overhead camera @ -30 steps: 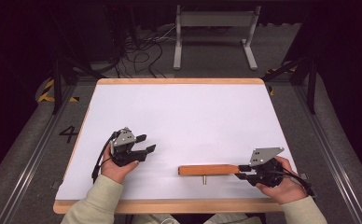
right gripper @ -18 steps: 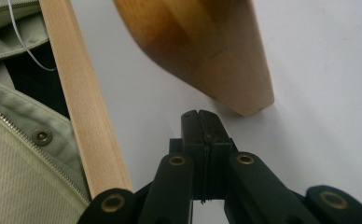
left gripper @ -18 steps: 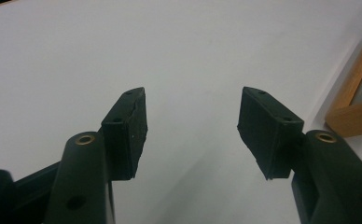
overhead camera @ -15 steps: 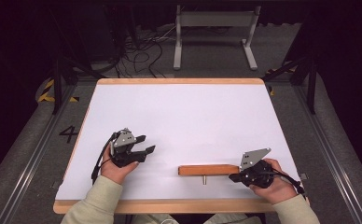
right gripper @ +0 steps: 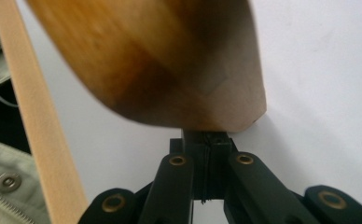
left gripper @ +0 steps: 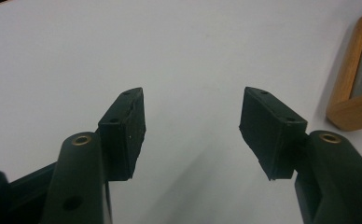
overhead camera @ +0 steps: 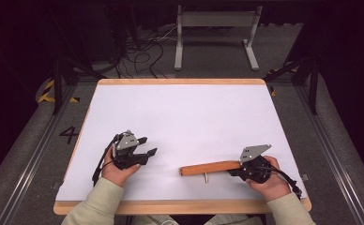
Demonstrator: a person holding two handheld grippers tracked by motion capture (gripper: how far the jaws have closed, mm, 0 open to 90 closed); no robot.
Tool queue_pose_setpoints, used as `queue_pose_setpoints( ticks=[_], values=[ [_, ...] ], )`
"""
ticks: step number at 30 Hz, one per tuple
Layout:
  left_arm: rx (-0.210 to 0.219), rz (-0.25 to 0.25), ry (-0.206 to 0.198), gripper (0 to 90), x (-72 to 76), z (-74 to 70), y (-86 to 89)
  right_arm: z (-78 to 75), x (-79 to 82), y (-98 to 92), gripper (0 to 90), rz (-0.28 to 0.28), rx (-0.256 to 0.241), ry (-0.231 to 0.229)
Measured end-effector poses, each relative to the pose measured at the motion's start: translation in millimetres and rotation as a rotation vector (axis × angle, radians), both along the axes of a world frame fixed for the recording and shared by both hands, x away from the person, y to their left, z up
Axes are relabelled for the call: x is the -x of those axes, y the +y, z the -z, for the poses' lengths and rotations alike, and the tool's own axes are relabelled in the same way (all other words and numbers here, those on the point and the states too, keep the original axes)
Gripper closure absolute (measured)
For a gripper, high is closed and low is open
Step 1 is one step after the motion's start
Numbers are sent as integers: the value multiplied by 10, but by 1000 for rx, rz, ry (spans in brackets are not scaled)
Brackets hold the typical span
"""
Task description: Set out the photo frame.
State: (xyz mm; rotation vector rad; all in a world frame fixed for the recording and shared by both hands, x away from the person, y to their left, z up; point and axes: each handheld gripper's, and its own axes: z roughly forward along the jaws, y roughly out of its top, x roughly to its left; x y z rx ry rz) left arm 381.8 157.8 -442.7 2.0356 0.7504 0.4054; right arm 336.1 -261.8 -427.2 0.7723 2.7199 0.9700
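Note:
A brown wooden bar (overhead camera: 210, 168) lies flat near the table's front edge, with a small metal pin (overhead camera: 206, 177) sticking out of its near side. My right gripper (overhead camera: 240, 169) is at the bar's right end. In the right gripper view its jaws (right gripper: 207, 140) stand shut, pad against pad, their tips hidden under the blurred wooden end (right gripper: 170, 70). I cannot tell whether they pinch anything. My left gripper (overhead camera: 148, 145) rests at the front left, well apart from the bar, pointing right. It is open (left gripper: 193, 121), with nothing between its pads.
The white table top (overhead camera: 189, 117) has a light wooden rim (overhead camera: 180, 81). That rim runs close beside the right gripper (right gripper: 39, 140), with a sleeve beyond it. A wood-edged corner (left gripper: 351, 79) shows far ahead of the left jaws. A metal stand (overhead camera: 215, 33) and cables lie on the floor behind.
My right gripper has shifted a little left against the bar's right end and turned slightly. The bar and the left gripper have stayed where they were.

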Motion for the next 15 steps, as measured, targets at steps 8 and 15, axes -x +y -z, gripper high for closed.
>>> queue_pose_setpoints(
  ticks=[8, 15],
  values=[
    [-11, -14, -5, 411, 57, 15, 84, 2, -145, 35, 900, 50, -9, -5],
    [-16, -36, -4, 411, 124, 36, 169, -3, -323, 110, 900, 98, -24, -7]
  ],
)
